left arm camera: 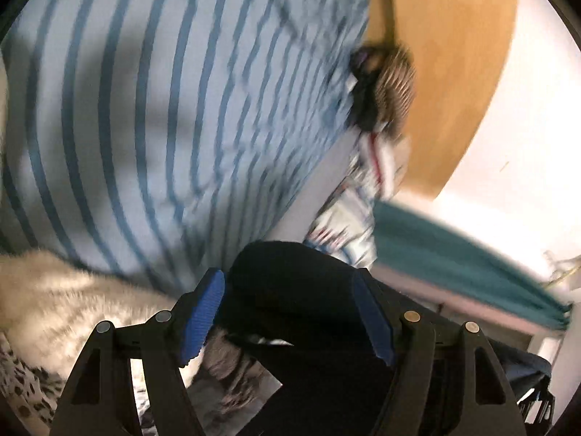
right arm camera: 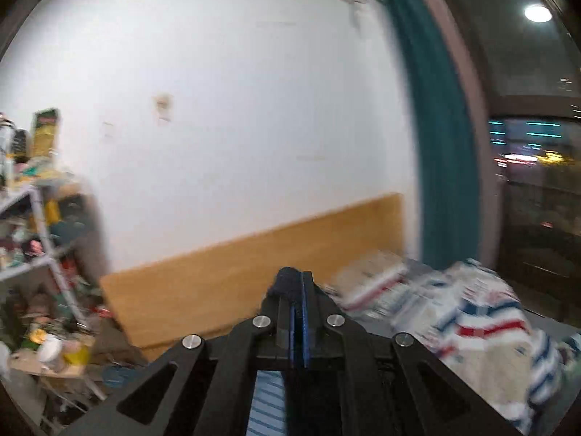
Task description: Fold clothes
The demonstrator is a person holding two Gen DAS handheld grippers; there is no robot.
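Note:
In the left wrist view a dark navy garment (left arm camera: pixel 301 290) lies between the blue pads of my left gripper (left arm camera: pixel 290 290). The jaws stand wide apart around it, and I cannot tell whether they press on it. Beyond it spreads a light blue striped sheet (left arm camera: pixel 163 109) on the bed. In the right wrist view my right gripper (right arm camera: pixel 296 283) is shut on a fold of the same dark navy cloth (right arm camera: pixel 285 281), which pokes out above the fingertips. It is raised and points at the white wall (right arm camera: pixel 236 109).
A wooden headboard (right arm camera: pixel 254 272) runs along the wall. A red, white and blue striped blanket (right arm camera: pixel 472 327) lies at the right. A teal curtain (right arm camera: pixel 435 127) hangs by the window. A cluttered white shelf (right arm camera: pixel 36 254) stands at the left. A fluffy white throw (left arm camera: pixel 54 298) lies beside my left gripper.

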